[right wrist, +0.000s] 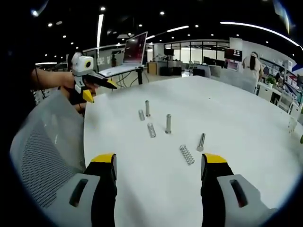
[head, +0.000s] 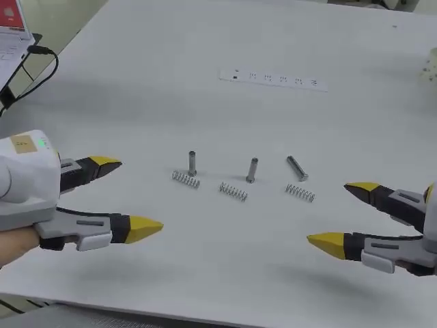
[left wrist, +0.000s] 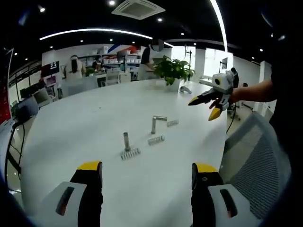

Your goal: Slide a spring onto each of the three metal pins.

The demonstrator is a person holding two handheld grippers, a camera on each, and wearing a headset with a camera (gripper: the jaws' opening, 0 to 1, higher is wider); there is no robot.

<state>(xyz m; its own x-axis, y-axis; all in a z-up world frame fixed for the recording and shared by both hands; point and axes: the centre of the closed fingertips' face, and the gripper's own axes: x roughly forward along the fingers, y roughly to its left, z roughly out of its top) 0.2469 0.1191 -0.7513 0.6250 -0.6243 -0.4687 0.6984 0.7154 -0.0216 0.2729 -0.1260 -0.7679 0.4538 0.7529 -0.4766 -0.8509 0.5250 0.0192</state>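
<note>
Three metal pins stand in a row mid-table: the left pin (head: 192,162) and middle pin (head: 252,170) are upright, while the right pin (head: 296,168) lies on its side. A loose spring lies in front of each: left spring (head: 185,180), middle spring (head: 233,191), right spring (head: 300,193). My left gripper (head: 133,195) hovers open to the left of the row and holds nothing. My right gripper (head: 334,213) is open to the right of it, also holding nothing. In the right gripper view the lying pin (right wrist: 201,142) and its spring (right wrist: 186,154) are nearest the jaws.
A white power strip (head: 273,78) lies farther back on the table. A laptop (head: 10,27) with a black cable (head: 41,68) sits at the far left corner. The table's near edge runs just below the grippers. A grey mesh chair (left wrist: 255,161) stands beside the table.
</note>
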